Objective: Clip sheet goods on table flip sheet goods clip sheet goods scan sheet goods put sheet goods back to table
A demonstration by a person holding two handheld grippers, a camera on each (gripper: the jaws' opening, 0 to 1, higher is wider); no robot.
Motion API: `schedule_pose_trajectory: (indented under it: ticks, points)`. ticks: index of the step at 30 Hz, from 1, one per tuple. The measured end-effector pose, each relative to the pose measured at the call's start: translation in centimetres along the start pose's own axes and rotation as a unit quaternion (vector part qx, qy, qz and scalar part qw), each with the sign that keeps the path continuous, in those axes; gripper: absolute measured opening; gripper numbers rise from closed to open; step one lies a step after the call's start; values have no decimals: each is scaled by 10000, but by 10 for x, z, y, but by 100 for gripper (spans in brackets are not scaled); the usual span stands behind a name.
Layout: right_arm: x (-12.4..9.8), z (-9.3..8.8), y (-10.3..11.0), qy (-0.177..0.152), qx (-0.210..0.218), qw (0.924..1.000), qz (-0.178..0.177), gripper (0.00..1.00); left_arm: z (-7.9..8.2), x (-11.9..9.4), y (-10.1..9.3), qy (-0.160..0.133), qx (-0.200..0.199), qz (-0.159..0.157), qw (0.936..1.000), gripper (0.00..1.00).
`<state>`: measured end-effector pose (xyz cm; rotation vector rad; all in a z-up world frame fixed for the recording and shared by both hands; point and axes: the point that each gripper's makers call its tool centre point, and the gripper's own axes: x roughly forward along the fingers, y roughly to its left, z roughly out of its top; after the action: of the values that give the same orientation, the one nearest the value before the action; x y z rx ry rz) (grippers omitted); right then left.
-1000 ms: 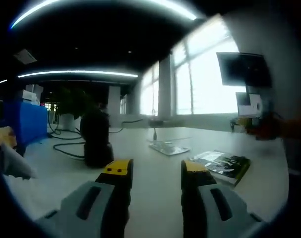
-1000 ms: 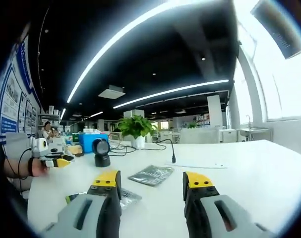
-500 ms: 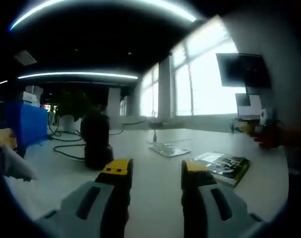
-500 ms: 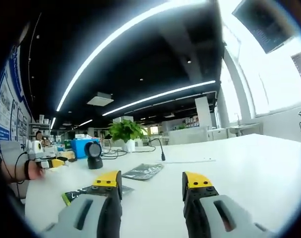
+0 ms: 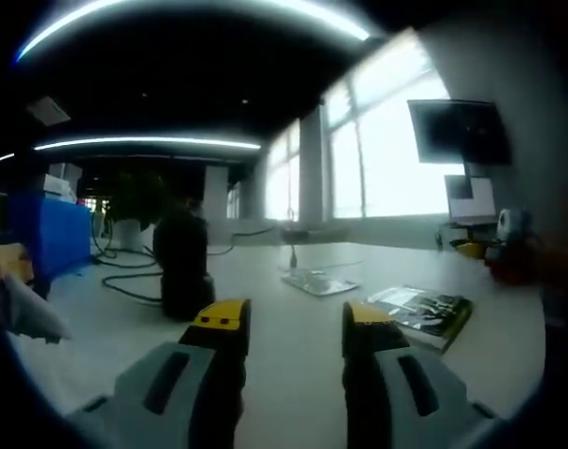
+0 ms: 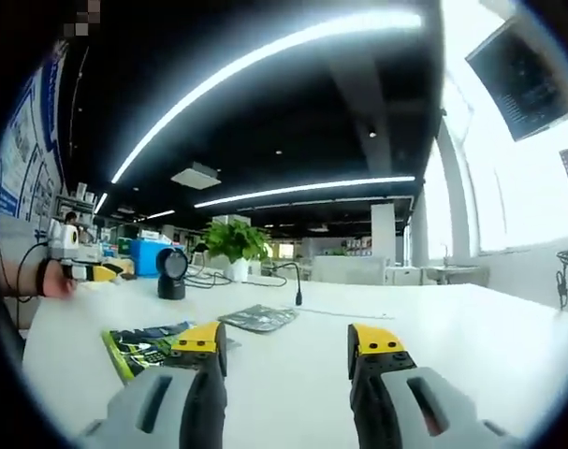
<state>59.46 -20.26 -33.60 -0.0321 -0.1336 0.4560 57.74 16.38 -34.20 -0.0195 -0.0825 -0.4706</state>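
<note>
the broad white table top point(image 6: 508, 346) looks smooth and matt, with only a soft sheen under the ceiling lights. at lower left of the right gripper view, the flat green-and-black printed packet point(image 6: 143, 342) looks like glossy plastic film. the grey flat packet point(image 6: 257, 318) beyond it has a duller, slightly crinkled foil look. the right gripper point(image 6: 288, 344) has grey matt plastic bodies and yellow, smooth plastic tips. in the left gripper view, left of centre, the squat black scanner point(image 5: 182, 264) looks like dark plastic with a faint shine. the left gripper point(image 5: 291, 321) shows the same grey matt plastic and yellow tips.
</note>
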Motion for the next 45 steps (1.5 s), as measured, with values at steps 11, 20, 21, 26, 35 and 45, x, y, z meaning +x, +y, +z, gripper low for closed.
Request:
schedule_pose_trajectory:
  ticks: [11, 20, 21, 26, 35, 45]
  points:
    - [-1, -2, 8, 59, -62, 9999, 79, 44, -2, 0, 0, 38, 67, 12, 10000, 32]
    - [-4, 3, 10, -27, -19, 10000, 0, 43, -3, 1, 1, 66, 84, -29, 9999, 31]
    - [-4, 3, 10, -26, -19, 10000, -5, 43, -4, 2, 2, 72, 88, -23, 9999, 31]
    - [-3, 1, 12, 19, -57, 10000, 6, 43, -5, 2, 3, 88, 100, -15, 9999, 31]
    - [-3, -1, 10, 84, -142, 9998, -86, 42, -2, 1, 4, 7, 48, 0, 10000, 31]
    - [-4, 0, 4, 44, -36, 9999, -147, 42, -3, 3, 4, 46, 29, 7, 10000, 31]
